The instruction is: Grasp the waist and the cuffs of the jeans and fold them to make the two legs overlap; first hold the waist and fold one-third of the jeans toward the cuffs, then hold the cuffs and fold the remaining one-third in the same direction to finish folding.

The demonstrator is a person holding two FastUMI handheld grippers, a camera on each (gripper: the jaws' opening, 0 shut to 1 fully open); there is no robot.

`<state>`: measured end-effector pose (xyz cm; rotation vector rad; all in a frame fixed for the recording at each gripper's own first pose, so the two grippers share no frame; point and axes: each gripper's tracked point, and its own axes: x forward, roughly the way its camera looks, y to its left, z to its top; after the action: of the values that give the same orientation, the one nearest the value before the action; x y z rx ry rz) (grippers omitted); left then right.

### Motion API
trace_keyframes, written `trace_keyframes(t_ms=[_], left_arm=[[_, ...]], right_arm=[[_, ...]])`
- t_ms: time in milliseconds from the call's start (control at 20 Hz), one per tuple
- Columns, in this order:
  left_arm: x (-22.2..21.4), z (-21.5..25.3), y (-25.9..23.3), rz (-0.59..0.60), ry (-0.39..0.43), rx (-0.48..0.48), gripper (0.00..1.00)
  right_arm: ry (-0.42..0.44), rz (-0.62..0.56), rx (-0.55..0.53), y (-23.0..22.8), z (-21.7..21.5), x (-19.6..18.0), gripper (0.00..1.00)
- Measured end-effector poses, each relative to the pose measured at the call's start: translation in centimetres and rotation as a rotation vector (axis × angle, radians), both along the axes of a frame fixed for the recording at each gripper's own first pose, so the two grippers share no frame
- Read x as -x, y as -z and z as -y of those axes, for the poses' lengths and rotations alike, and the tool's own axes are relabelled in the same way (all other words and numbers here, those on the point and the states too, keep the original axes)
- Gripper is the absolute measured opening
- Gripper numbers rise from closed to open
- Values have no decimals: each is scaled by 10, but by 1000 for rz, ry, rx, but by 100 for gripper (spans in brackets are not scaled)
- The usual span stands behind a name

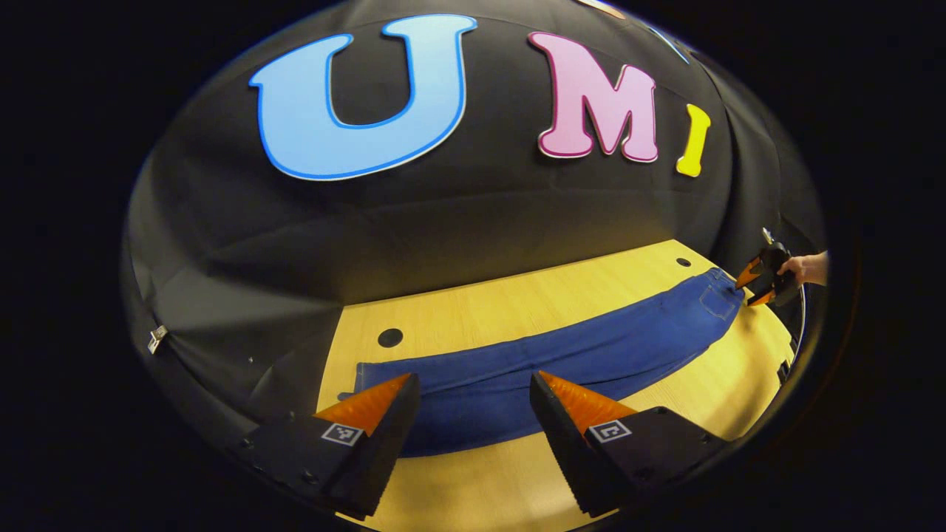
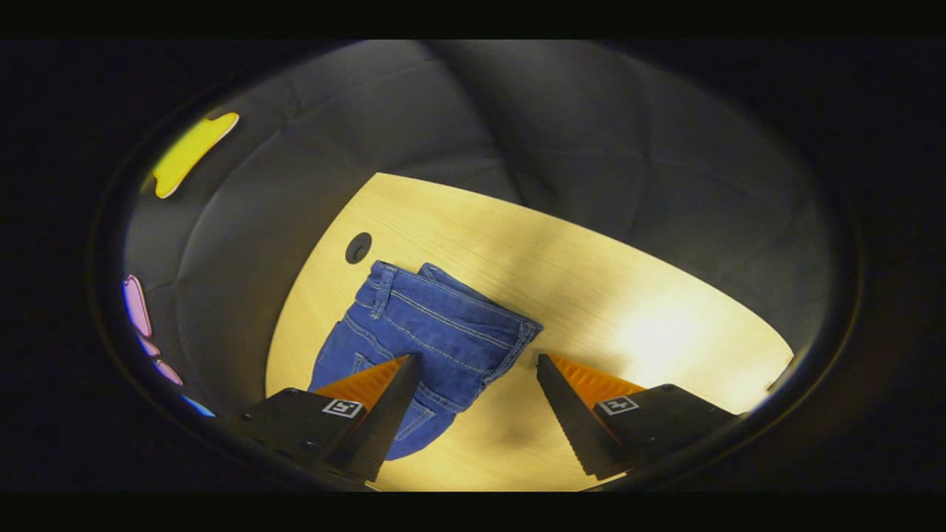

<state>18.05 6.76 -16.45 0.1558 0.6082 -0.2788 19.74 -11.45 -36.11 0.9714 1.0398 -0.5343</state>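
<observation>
Table (image 1: 473, 310): jeans (image 1: 591, 355) lengthwise, waist (image 2: 451, 295) rightward.

Your left tongs (image 1: 473, 391) end in two wedge-shaped fingers that taper to points, each with a ribbed inner face and a blocky dark base carrying a small square black-and-white marker. Your right tongs (image 2: 477, 373) are built the same way, with the same saw-toothed inner edges and square markers. Beside the jeans' (image 1: 591, 355) waist, your hand (image 1: 805, 267) shows bare, no sleeve visible.
</observation>
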Motion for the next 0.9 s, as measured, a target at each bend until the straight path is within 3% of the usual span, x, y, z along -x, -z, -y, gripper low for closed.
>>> trace_keyframes(t_ms=[150, 250, 300, 400, 600, 700, 750, 900], left_arm=[[2, 6, 2, -7, -2, -1, 95], [5, 6, 3, -10, -9, 7, 95], [7, 3, 2, -11, -12, 8, 95], [12, -5, 3, -13, -21, 3, 95], [21, -31, 7, -30, -54, 3, 95], [23, -43, 6, -30, -69, 10, 95], [23, -48, 4, -25, -71, 12, 95], [22, -60, 8, -19, -72, 17, 95]], right_arm=[[41, 8, 8, 4, -4, -18, 98], [28, -15, 9, 10, -3, -5, 97], [37, -19, 10, 12, 2, -2, 75], [39, 17, 12, 9, 3, -5, 47], [-3, 53, 86, -1, 2, -7, 6], [-1, 94, 110, -16, 1, -12, 0], [-4, 126, 131, -26, 1, -15, 5], [-47, 234, 211, -65, -6, -26, 4]])
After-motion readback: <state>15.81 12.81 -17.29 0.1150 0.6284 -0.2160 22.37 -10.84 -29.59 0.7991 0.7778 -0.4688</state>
